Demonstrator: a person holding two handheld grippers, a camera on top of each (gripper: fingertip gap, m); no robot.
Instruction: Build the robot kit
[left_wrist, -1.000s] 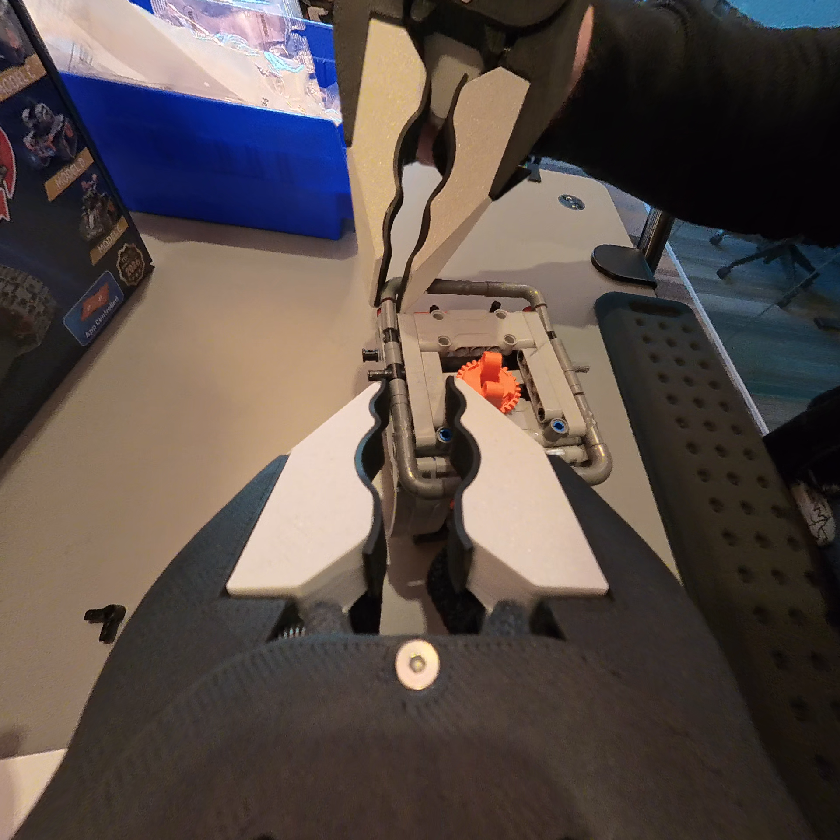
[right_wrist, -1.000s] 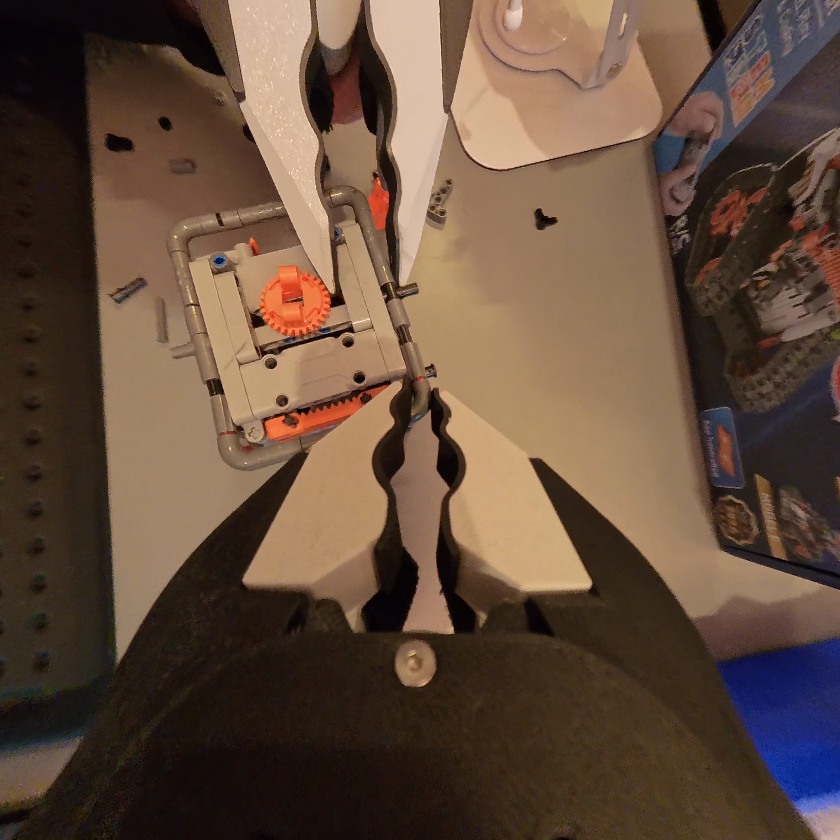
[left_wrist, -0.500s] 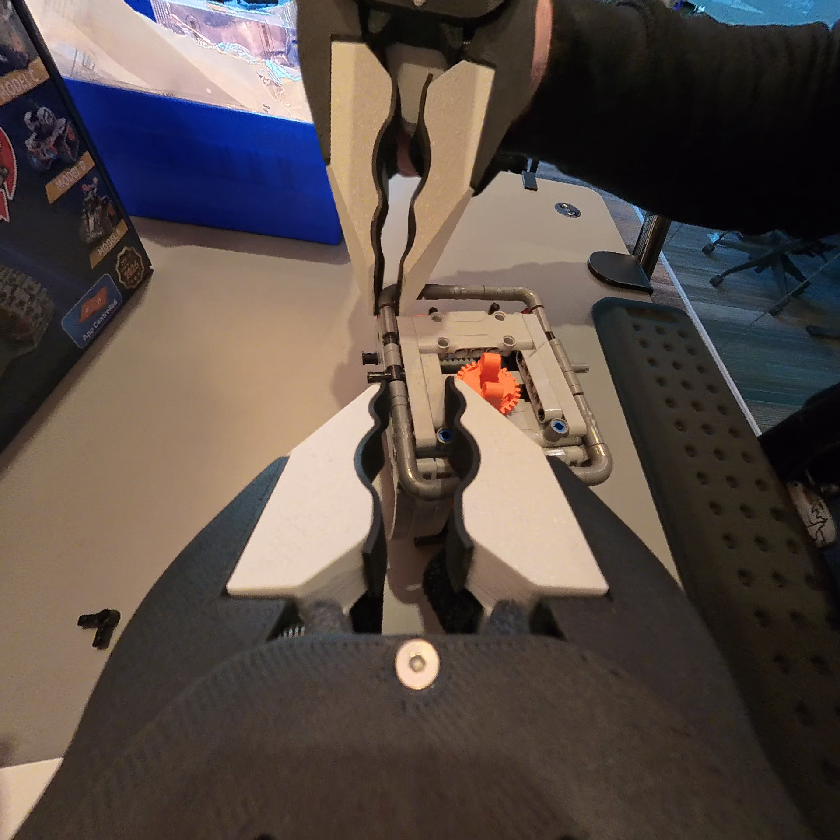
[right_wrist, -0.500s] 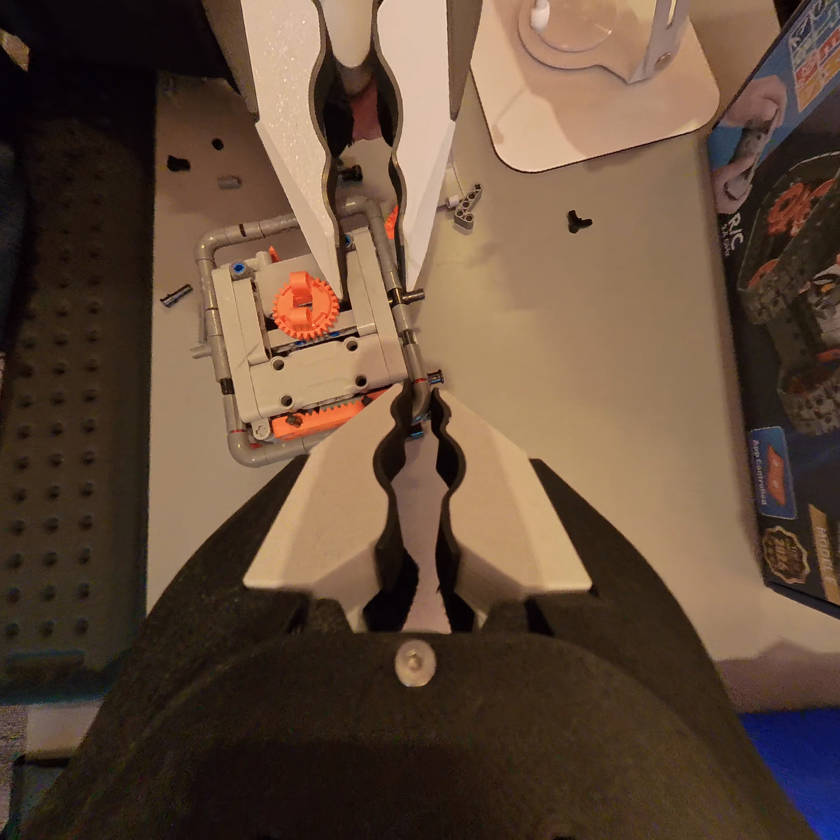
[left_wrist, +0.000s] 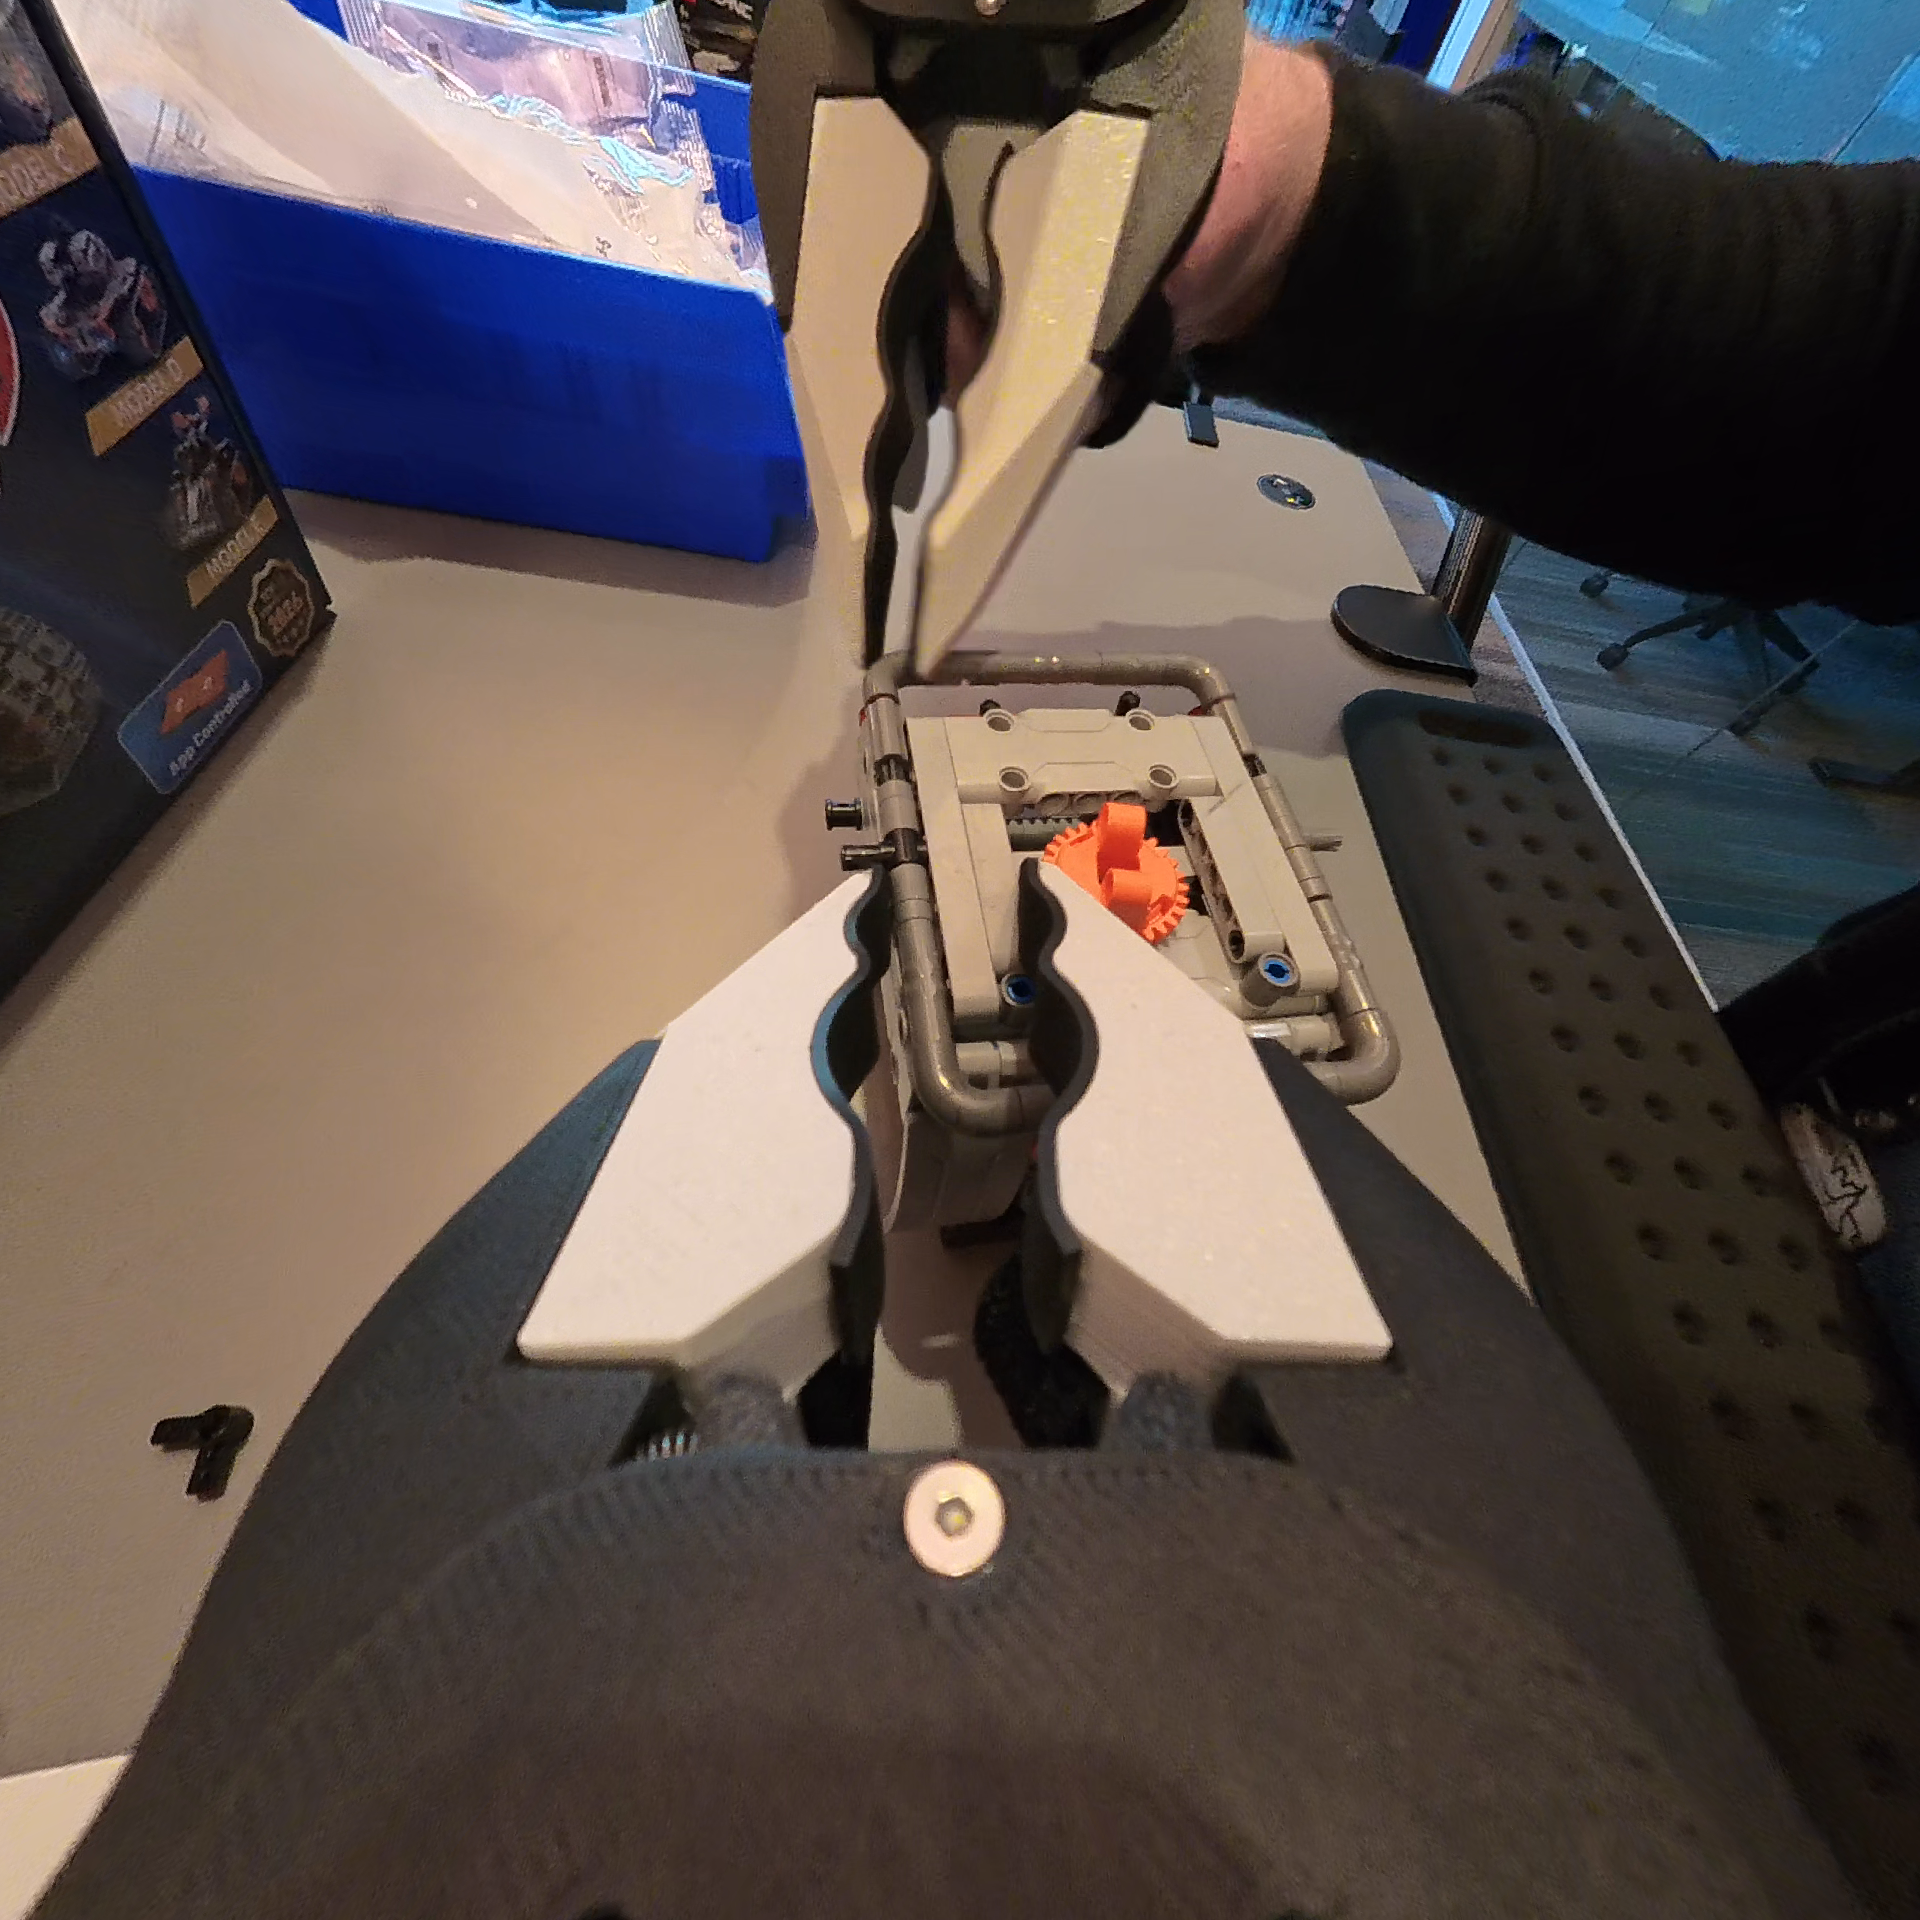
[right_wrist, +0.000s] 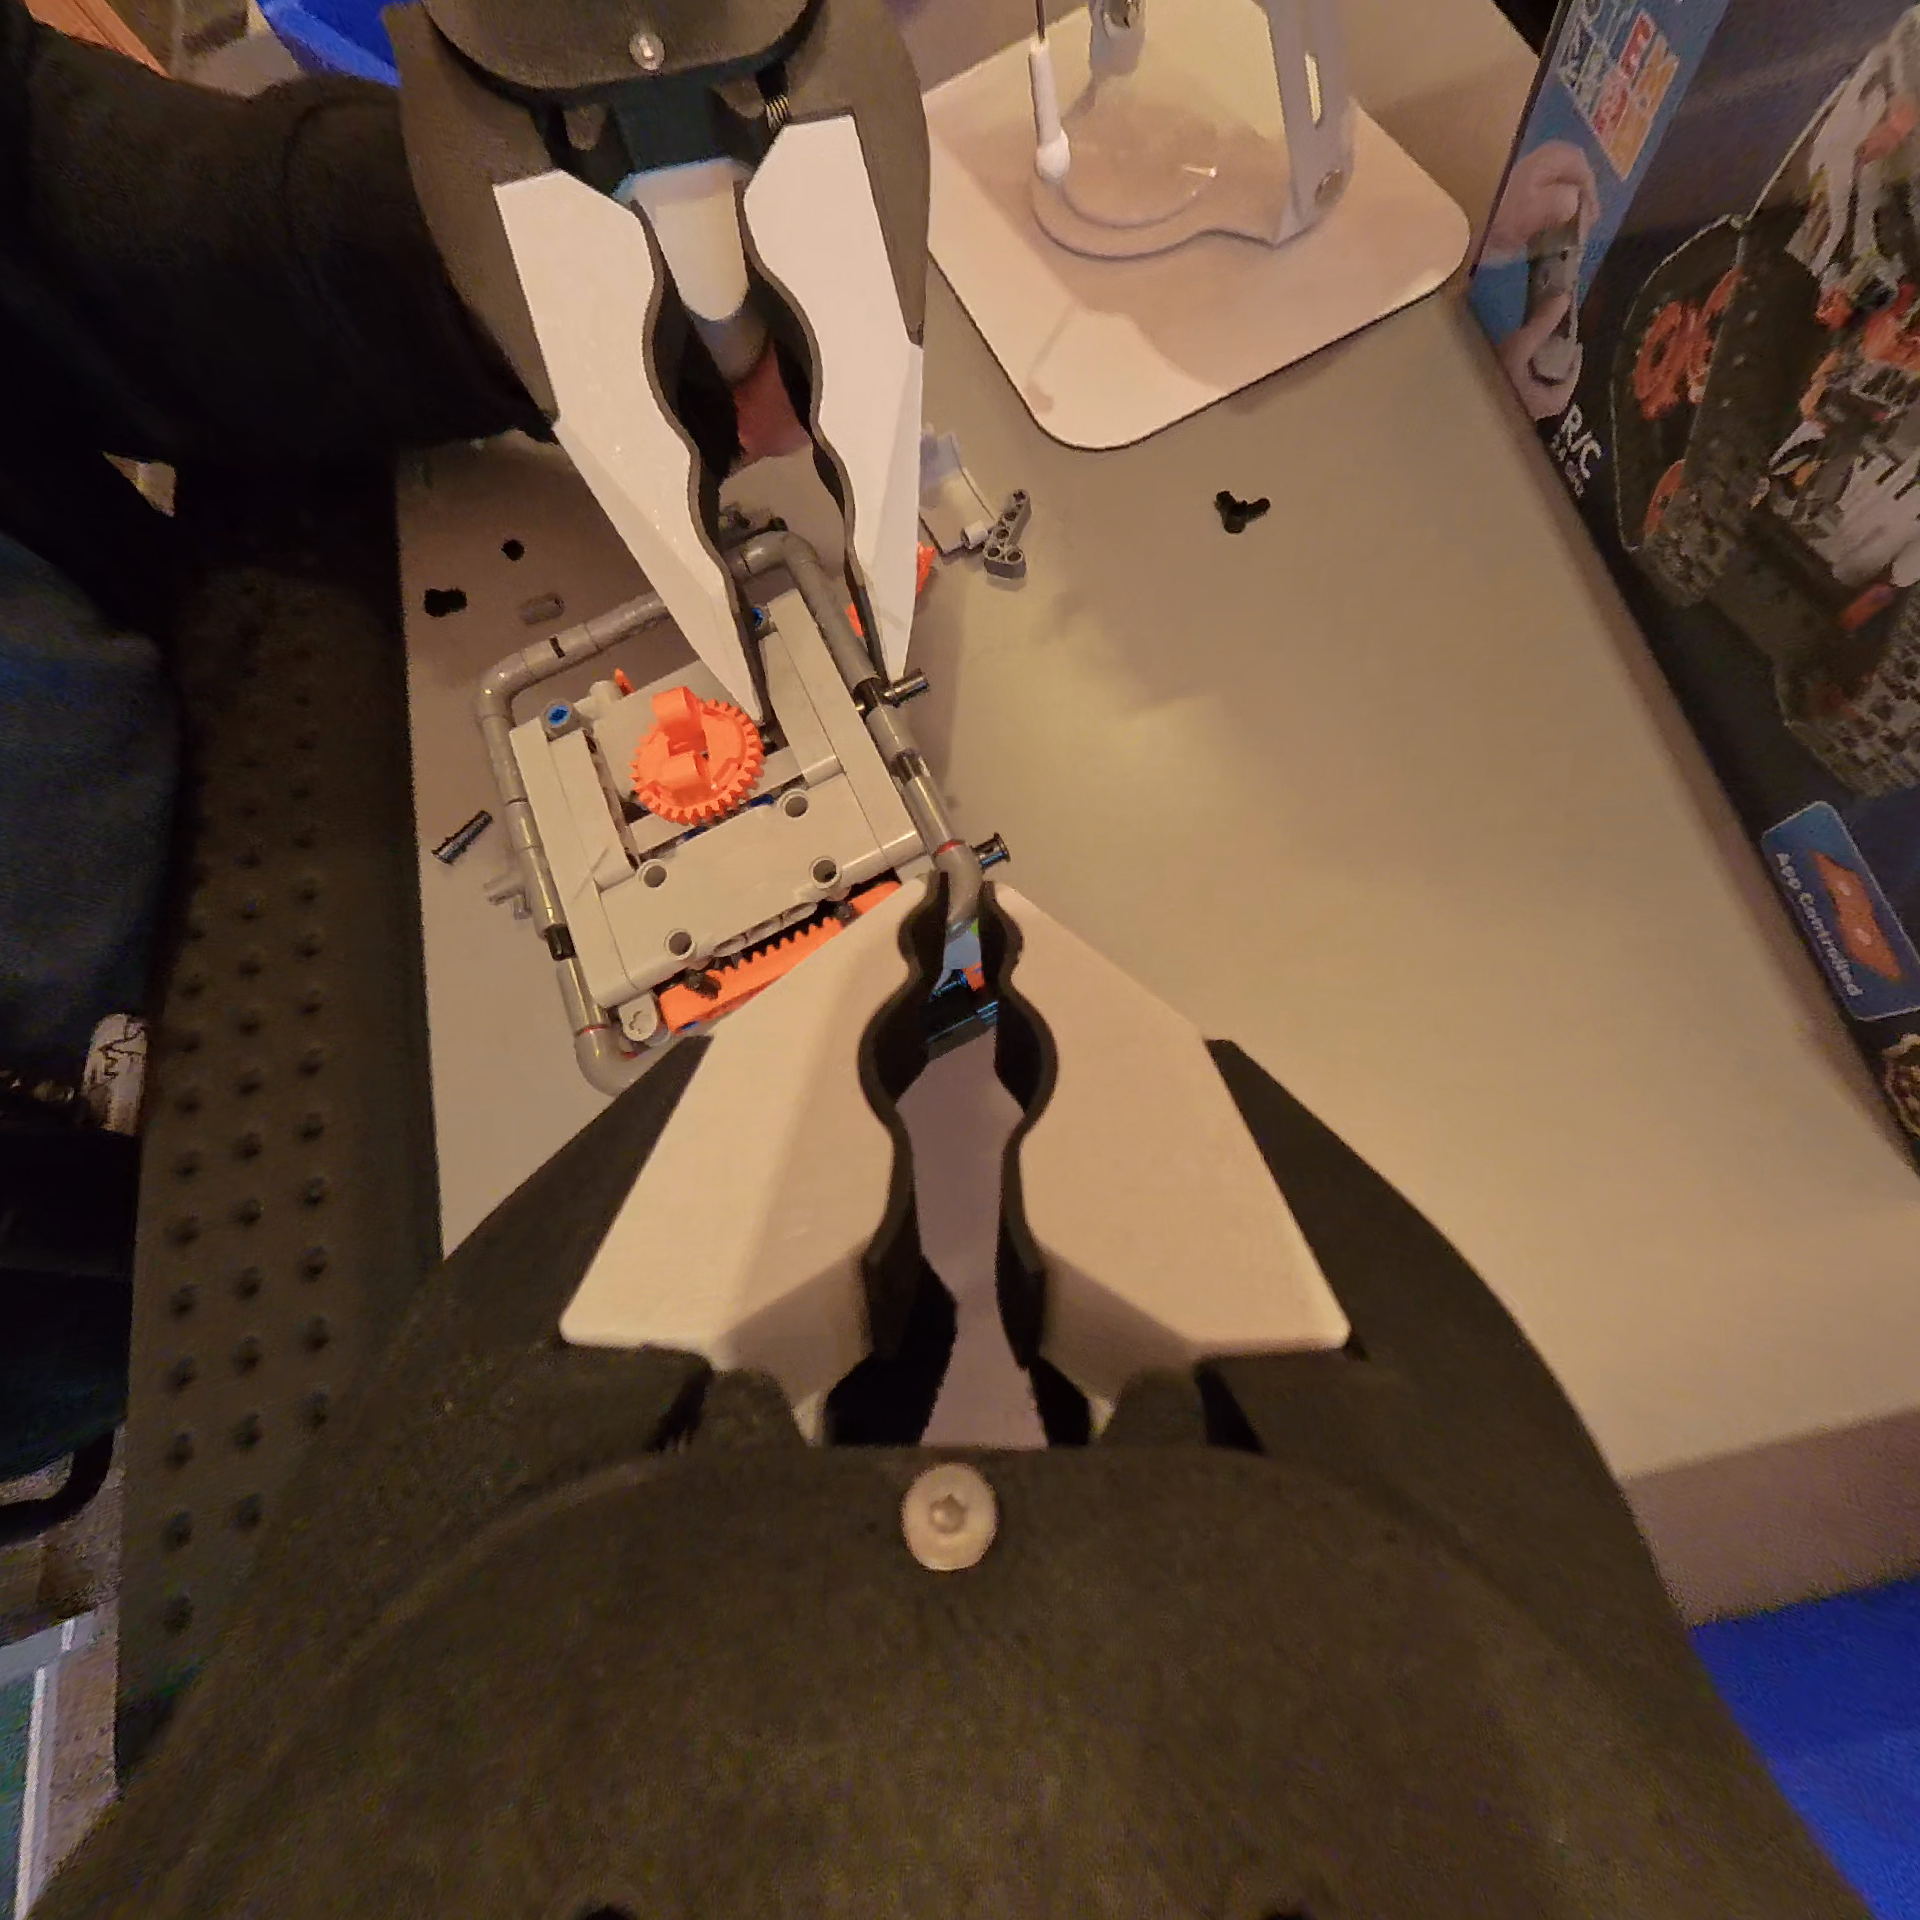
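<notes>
A grey brick assembly with a tube frame and an orange gear lies on the beige table. My left gripper is shut on the frame's near left side, with the tube and a beam between its fingers. My right gripper is shut on the tube's corner by a black pin. In the left wrist view the right gripper comes down from above onto the far left corner. In the right wrist view the left gripper straddles the assembly next to the orange gear.
A blue bin and a printed toy box stand to the left. A black perforated pad lies to the right. A small black piece lies near me. A white stand base and loose small parts lie beyond the assembly. My hands' fingertips stand some 5 centimetres from each other.
The right gripper has risen and tilted while staying on the frame's corner, and its jaws look narrower. The left gripper and the assembly have stayed in place.
</notes>
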